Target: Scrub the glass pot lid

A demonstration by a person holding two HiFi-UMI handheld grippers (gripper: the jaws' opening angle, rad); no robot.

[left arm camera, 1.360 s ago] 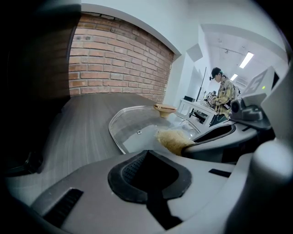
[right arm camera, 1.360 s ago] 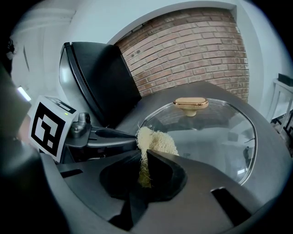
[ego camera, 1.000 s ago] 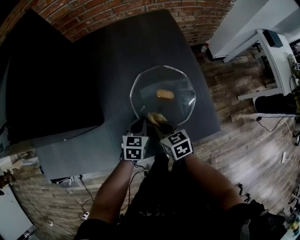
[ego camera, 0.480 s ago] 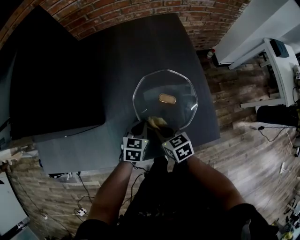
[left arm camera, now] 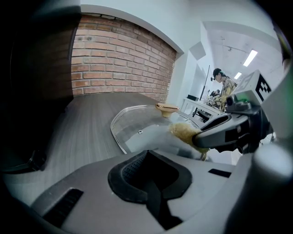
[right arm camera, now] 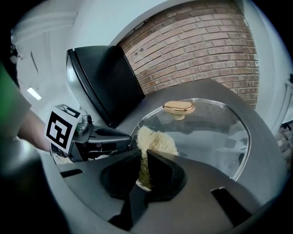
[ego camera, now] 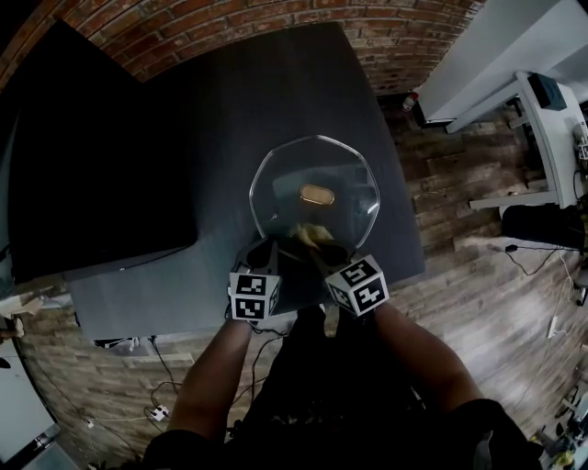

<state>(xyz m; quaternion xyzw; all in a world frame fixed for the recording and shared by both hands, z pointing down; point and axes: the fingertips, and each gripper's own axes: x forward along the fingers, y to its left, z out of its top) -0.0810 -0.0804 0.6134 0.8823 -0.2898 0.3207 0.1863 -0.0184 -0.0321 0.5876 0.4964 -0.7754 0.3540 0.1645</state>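
The glass pot lid [ego camera: 344, 179] lies on the dark table [ego camera: 230, 110], its gold knob [ego camera: 316, 195] up. My right gripper [ego camera: 317, 246] is shut on a yellowish scrub pad [ego camera: 309, 233], which rests on the lid's near part. In the right gripper view the pad [right arm camera: 156, 139] sticks out past the right gripper [right arm camera: 145, 155] onto the lid [right arm camera: 215, 132], short of the knob [right arm camera: 179, 107]. My left gripper [ego camera: 266, 250] sits at the lid's near-left rim; the left gripper [left arm camera: 147, 157] is shut, nothing showing between the pads. The left gripper view also holds the lid [left arm camera: 137, 125] and the pad [left arm camera: 183, 131].
A big black panel [ego camera: 92, 156] stands on the table's left part. A brick wall [ego camera: 276, 18] runs behind the table. The table's near edge [ego camera: 184, 307] is just below both grippers. Wood floor and a white desk [ego camera: 542, 101] lie to the right. A person [left arm camera: 224, 84] stands far off.
The pad stays on the lid's near part with the right gripper shut on it. The two grippers have drawn slightly apart, the left one edging left. The view has shifted a little.
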